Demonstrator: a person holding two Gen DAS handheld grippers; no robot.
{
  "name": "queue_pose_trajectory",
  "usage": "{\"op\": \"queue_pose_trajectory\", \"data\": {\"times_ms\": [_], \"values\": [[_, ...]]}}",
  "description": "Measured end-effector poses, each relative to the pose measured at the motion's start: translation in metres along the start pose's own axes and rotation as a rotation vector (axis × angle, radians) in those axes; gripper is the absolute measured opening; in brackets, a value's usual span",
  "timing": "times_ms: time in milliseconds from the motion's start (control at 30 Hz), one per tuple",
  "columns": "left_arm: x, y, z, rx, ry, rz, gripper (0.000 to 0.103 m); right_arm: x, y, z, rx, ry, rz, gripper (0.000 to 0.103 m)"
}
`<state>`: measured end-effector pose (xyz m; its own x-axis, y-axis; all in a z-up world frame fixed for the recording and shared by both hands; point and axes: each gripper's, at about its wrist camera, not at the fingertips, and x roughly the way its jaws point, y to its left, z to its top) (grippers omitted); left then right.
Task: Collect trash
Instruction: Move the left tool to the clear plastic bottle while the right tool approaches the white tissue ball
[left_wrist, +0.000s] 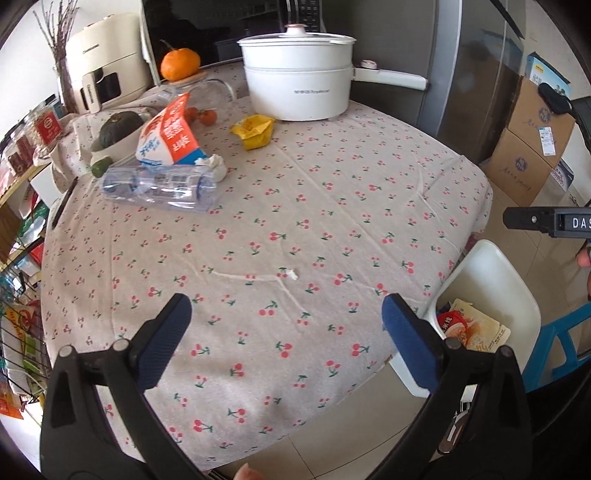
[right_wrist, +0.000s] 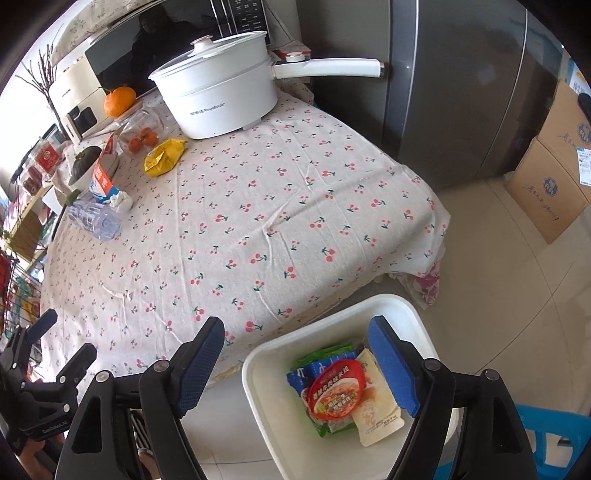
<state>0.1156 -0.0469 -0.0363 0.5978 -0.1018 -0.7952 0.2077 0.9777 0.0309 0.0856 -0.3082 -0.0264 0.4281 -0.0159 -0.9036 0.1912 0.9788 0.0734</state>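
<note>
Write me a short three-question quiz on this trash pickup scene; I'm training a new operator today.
1. True or false: the left gripper holds the clear plastic bottle.
2. Which sits nearest the white pot: A) yellow wrapper B) milk carton C) crumpled tissue?
3. Where is the white bin relative to the table?

Key: 1. False, both grippers are open and empty. 2. A. 3. On the floor beside the table's corner, below the right gripper.

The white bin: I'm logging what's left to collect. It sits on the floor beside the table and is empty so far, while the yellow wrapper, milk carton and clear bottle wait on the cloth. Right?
Not quite: the white bin isn't empty. The right wrist view shows packets and a red-lidded noodle cup inside. The yellow wrapper, milk carton and clear bottle do wait on the cloth.
</note>
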Motion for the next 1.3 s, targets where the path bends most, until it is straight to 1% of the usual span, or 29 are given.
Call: {"op": "queue_pose_trajectory", "data": {"times_ms": [167,233,300,400,467,533,667,733,800,833,900,967,1067,1200,1300], "values": [[0.006,0.055,-0.001,-0.163,0.033,0.038,0.102,0.013,0.032,0.011,-0.026,0.010,0.008,0.084],[0.011,0.074,0.001,-0.208,0.047,0.048,0.103,0.018,0.044,0.014,-0.039,0.016,0.015,0.084],[0.018,0.089,0.004,-0.234,0.063,0.074,0.103,0.022,0.056,0.018,-0.060,0.013,0.022,0.084],[0.024,0.114,0.011,-0.291,0.075,0.119,0.103,0.028,0.070,0.022,-0.103,0.006,-0.009,0.085],[0.027,0.129,0.018,-0.344,0.067,0.130,0.103,0.034,0.077,0.025,-0.129,0.003,-0.032,0.085],[0.030,0.140,0.026,-0.382,0.055,0.140,0.103,0.040,0.084,0.028,-0.146,0.008,-0.036,0.085],[0.047,0.153,0.046,-0.394,0.051,0.164,0.103,0.049,0.095,0.033,-0.179,0.009,-0.038,0.085],[0.060,0.158,0.058,-0.409,0.075,0.156,0.103,0.052,0.098,0.037,-0.200,0.002,-0.042,0.085],[0.075,0.163,0.071,-0.420,0.130,0.156,0.103,0.055,0.100,0.041,-0.223,-0.009,-0.053,0.085],[0.081,0.166,0.076,-0.439,0.137,0.147,0.103,0.057,0.100,0.043,-0.232,-0.015,-0.063,0.085],[0.089,0.176,0.087,-0.502,0.127,0.118,0.103,0.061,0.097,0.047,-0.244,-0.018,-0.087,0.085],[0.097,0.183,0.097,-0.556,0.127,0.108,0.102,0.065,0.091,0.051,-0.240,-0.015,-0.104,0.085],[0.111,0.189,0.109,-0.595,0.130,0.100,0.094,0.069,0.082,0.057,-0.224,-0.007,-0.103,0.085],[0.131,0.191,0.120,-0.612,0.137,0.097,0.087,0.070,0.072,0.061,-0.213,-0.006,-0.107,0.085],[0.145,0.190,0.123,-0.631,0.143,0.086,0.086,0.071,0.067,0.063,-0.206,-0.005,-0.113,0.085]]}}
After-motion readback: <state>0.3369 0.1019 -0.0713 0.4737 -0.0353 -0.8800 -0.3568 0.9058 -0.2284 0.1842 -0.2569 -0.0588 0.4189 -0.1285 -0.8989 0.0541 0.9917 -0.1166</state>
